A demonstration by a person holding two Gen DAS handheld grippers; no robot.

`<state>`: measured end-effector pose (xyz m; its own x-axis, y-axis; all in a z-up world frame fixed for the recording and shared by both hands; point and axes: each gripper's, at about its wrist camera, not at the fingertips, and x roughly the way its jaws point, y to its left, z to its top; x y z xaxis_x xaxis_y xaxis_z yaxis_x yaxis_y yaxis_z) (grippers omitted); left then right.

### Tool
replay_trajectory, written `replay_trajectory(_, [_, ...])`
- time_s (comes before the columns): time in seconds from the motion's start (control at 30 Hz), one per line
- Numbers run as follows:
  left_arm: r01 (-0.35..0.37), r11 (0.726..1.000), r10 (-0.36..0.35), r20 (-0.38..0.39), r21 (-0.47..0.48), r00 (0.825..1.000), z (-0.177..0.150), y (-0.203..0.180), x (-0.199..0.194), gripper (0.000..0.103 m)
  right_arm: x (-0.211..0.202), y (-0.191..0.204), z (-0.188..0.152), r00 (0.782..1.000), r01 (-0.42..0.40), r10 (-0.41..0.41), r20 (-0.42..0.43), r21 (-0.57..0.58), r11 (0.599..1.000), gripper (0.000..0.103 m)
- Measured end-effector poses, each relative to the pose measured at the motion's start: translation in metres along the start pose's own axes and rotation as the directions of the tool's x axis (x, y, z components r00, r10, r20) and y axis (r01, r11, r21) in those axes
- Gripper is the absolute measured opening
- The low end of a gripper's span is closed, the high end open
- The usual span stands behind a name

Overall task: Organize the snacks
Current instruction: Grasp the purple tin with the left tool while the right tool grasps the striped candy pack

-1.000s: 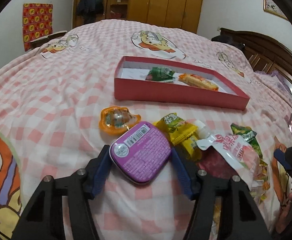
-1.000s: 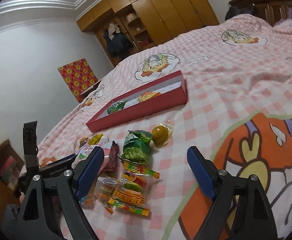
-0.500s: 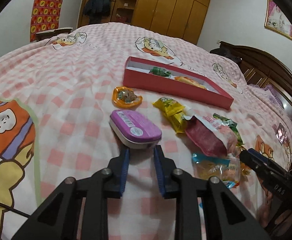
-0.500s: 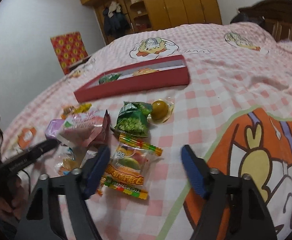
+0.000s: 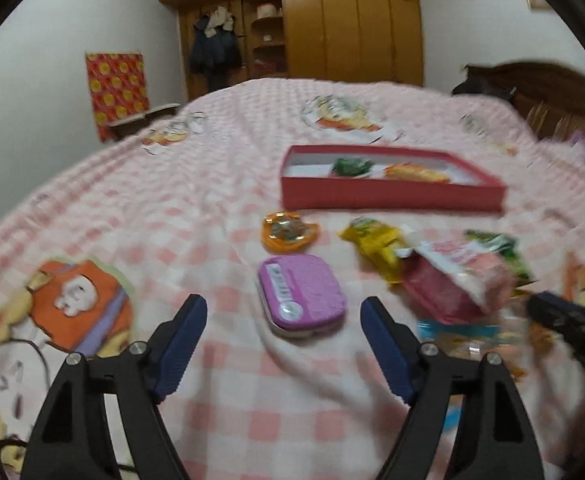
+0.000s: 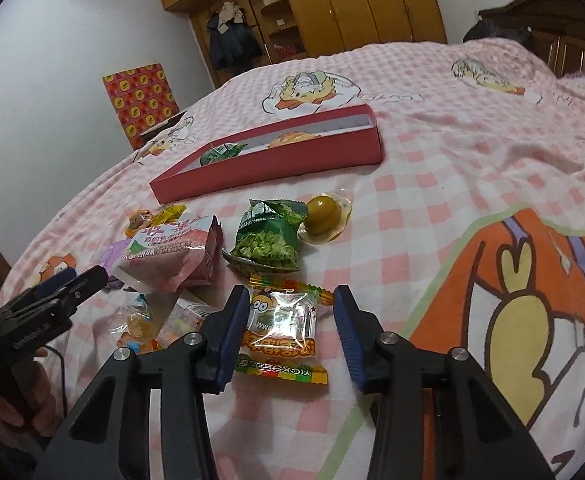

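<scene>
A purple tin lies flat on the bed just ahead of my left gripper. That gripper's jaws are opening wide, and the blue pads stand clear of the tin on both sides. My right gripper straddles a clear candy packet with a yellow cartoon face. Its jaws are closing, and the pads sit close beside the packet without visibly pressing it. The red box lies further up the bed and holds a green packet and an orange one.
Loose on the pink checked bedspread are a green pea packet, a wrapped olive ball, a pink packet, an orange jelly cup and a yellow packet. A hand holds the left gripper.
The left jaws left the purple tin, narrowed behind it, then spread wide again. The right gripper came down over the clear candy packet and its jaws narrowed around it.
</scene>
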<state>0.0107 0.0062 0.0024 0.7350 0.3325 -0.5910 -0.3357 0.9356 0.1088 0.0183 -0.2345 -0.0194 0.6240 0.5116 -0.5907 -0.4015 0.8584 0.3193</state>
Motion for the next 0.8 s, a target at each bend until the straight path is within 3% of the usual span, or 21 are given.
replay_trajectory(0.17, [0.013, 1.000, -0.011, -0.107, 0.022, 0.994, 0.001, -0.006, 0.028, 0.080, 0.001, -0.005, 0.000, 1.000, -0.029, 0.029, -0.004, 0.028, 0.999, 0.045])
replay_trajectory(0.23, [0.019, 1.000, -0.018, -0.104, 0.011, 0.994, -0.001, -0.002, 0.028, 0.070, 0.001, -0.005, 0.000, 1.000, -0.025, 0.025, -0.005, 0.025, 0.999, 0.045])
replay_trajectory(0.27, [0.025, 1.000, -0.024, -0.103, 0.007, 0.994, -0.002, -0.001, 0.028, 0.053, 0.000, -0.005, 0.000, 1.000, -0.024, 0.024, -0.004, 0.023, 0.999, 0.045])
replay_trajectory(0.3, [0.020, 1.000, -0.019, -0.101, 0.005, 0.995, -0.003, -0.001, 0.028, 0.049, 0.000, -0.004, 0.000, 1.000, -0.024, 0.024, -0.004, 0.023, 0.999, 0.045])
replay_trajectory(0.47, [0.016, 1.000, -0.015, -0.045, 0.020, 0.999, -0.007, -0.003, 0.014, 0.048, 0.000, -0.004, 0.000, 1.000, -0.023, 0.024, -0.005, 0.023, 0.999, 0.045])
replay_trajectory(0.53, [0.024, 1.000, -0.023, -0.025, 0.020, 0.999, -0.007, -0.004, 0.010, 0.008, 0.000, -0.004, 0.000, 1.000, -0.023, 0.023, -0.004, 0.022, 0.999, 0.045])
replay_trajectory(0.57, [0.009, 1.000, -0.009, -0.016, 0.015, 1.000, -0.008, -0.003, 0.008, 0.004, 0.000, -0.004, 0.000, 1.000, -0.023, 0.023, -0.004, 0.023, 0.999, 0.045])
replay_trajectory(0.73, [0.029, 0.999, -0.030, -0.019, -0.018, 0.999, -0.007, 0.005, 0.009, 0.004, 0.000, -0.004, 0.000, 1.000, -0.024, 0.024, -0.004, 0.023, 0.999, 0.045])
replay_trajectory(0.8, [0.034, 0.999, -0.035, -0.022, -0.031, 0.999, -0.007, 0.007, 0.009, 0.009, 0.000, -0.004, 0.000, 1.000, -0.023, 0.024, -0.004, 0.023, 0.999, 0.045])
